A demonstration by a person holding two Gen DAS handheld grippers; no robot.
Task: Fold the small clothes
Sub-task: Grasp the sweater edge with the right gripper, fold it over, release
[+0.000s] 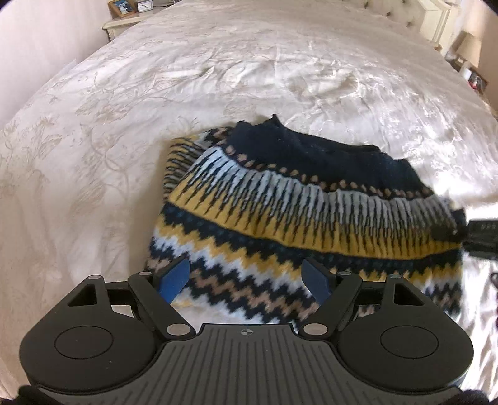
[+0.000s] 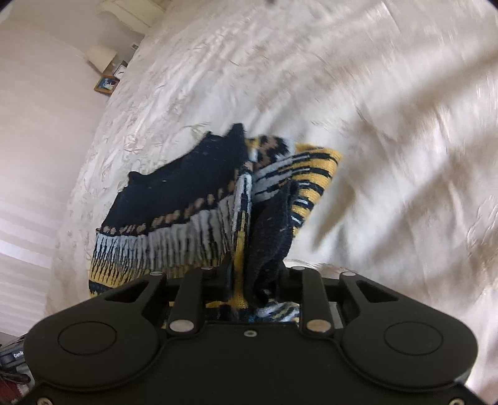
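Your right gripper [image 2: 253, 277] is clamped on a bunched navy edge of the patterned sweater [image 1: 280, 199], lifting that side off the bedspread [image 1: 155, 93], apparently so the top layer can be carried over into a fold. Your left gripper [image 1: 246, 277] hovers with its blue pads [image 1: 174, 278] spread wide and nothing between them, over the zigzag hem at 6 o'clock, seemingly ready to pin or take that edge. In the left wrist view the sweater lies doubled at centre frame, its navy neck toward 12 o'clock and its pinched corner at 3 o'clock. The cream, floral-embossed bedspread is rumpled. A bedside table [image 1: 124, 23] with a framed picture [image 1: 122, 7] stands at 11 o'clock, a lamp [image 1: 470, 48] at 1 o'clock.
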